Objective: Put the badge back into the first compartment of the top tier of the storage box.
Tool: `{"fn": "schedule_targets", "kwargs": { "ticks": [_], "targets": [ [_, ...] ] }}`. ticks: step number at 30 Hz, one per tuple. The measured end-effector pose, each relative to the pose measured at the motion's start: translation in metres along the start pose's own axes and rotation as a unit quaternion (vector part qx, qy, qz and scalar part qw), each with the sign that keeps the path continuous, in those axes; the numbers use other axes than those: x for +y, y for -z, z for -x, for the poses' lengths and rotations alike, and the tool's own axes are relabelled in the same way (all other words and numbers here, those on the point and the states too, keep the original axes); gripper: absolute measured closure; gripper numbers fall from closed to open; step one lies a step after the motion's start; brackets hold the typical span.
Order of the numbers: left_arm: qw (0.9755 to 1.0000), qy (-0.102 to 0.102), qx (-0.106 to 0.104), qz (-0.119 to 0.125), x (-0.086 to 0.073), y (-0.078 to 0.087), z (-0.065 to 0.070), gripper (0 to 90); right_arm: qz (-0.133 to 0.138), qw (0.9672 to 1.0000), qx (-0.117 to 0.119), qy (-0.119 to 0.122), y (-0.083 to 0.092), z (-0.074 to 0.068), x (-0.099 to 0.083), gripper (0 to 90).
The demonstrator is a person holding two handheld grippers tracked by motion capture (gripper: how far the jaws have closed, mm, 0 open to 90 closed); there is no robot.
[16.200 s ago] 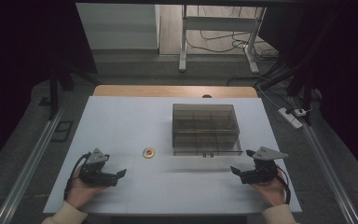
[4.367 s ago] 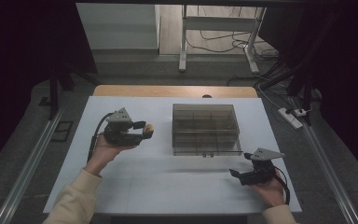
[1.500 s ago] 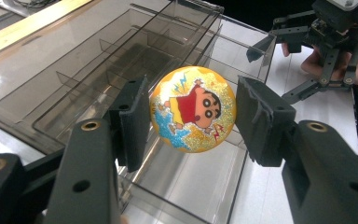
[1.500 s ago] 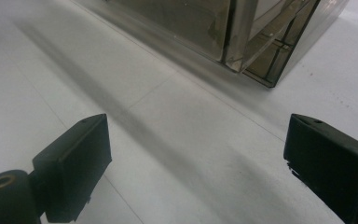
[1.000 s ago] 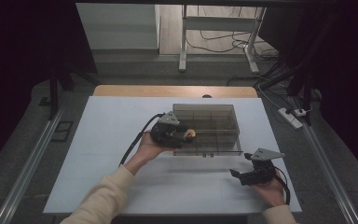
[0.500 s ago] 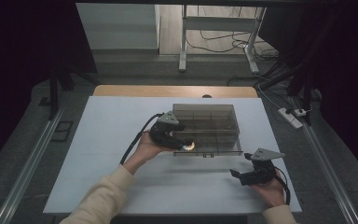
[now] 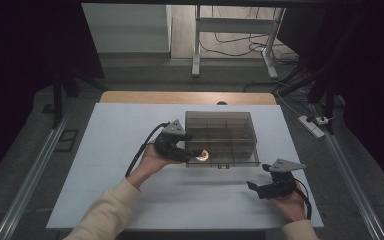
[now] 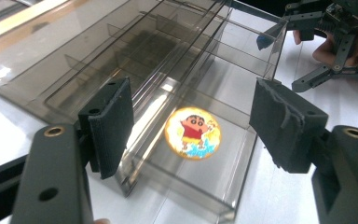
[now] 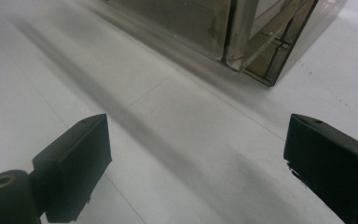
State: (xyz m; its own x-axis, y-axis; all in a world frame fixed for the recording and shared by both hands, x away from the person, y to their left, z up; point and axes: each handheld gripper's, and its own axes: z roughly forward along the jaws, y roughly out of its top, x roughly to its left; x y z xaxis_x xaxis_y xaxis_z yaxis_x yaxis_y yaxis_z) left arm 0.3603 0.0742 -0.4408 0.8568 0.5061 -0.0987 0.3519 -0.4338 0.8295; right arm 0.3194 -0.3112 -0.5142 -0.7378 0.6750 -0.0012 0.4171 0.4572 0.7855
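The round yellow sticker with a cartoon boy [image 8: 192, 133] is lying between the left gripper [image 8: 191, 126]'s released jaws, inside the clear smoky plastic box [image 8: 242, 60]; the left gripper view is showing its drawing.

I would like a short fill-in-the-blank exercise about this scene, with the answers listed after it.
1. The round cartoon badge lies inside the smoky clear ____.
2. The left gripper has its fingers ____, apart from the badge.
3. The right gripper rests near the table's front edge, holding ____.

Missing words: organizer box; open; nothing
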Motion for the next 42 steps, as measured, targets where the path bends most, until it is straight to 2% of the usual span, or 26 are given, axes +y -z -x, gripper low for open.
{"fn": "schedule_targets", "kwargs": {
  "ticks": [5,10,14,21,25,29,35,42],
  "targets": [
    [1.0000,-0.003,0.006,-0.002,-0.006,0.008,0.001,30.2,0.002,1.0000,-0.001,0.001,0.001,-0.001,0.000,6.7],
    [0.9996,-0.018,0.021,-0.011,-0.014,0.017,0.003,28.6,0.004,1.0000,-0.001,-0.001,0.001,0.000,0.000,6.7],
    [0.9992,-0.018,0.031,-0.018,-0.023,0.027,0.003,26.8,0.004,1.0000,0.000,-0.002,0.001,-0.001,0.000,6.7],
    [0.9985,0.011,0.053,-0.011,-0.041,0.051,0.003,22.1,0.004,1.0000,-0.001,-0.001,0.002,-0.001,0.000,6.7],
    [0.9961,0.015,0.086,-0.013,-0.060,0.066,0.005,18.5,0.006,1.0000,-0.006,-0.003,0.003,0.000,-0.001,6.7],
    [0.9941,0.031,0.103,-0.010,-0.081,0.081,0.004,18.3,0.004,1.0000,-0.003,-0.004,0.003,0.001,-0.002,6.7],
    [0.9917,0.053,0.117,-0.012,-0.108,0.097,0.005,18.2,0.005,1.0000,-0.003,-0.004,0.003,0.000,-0.002,6.7],
    [0.9899,0.062,0.125,-0.022,-0.135,0.106,0.010,18.1,0.005,1.0000,-0.001,-0.003,0.002,-0.001,-0.002,6.7]
  ]
}}
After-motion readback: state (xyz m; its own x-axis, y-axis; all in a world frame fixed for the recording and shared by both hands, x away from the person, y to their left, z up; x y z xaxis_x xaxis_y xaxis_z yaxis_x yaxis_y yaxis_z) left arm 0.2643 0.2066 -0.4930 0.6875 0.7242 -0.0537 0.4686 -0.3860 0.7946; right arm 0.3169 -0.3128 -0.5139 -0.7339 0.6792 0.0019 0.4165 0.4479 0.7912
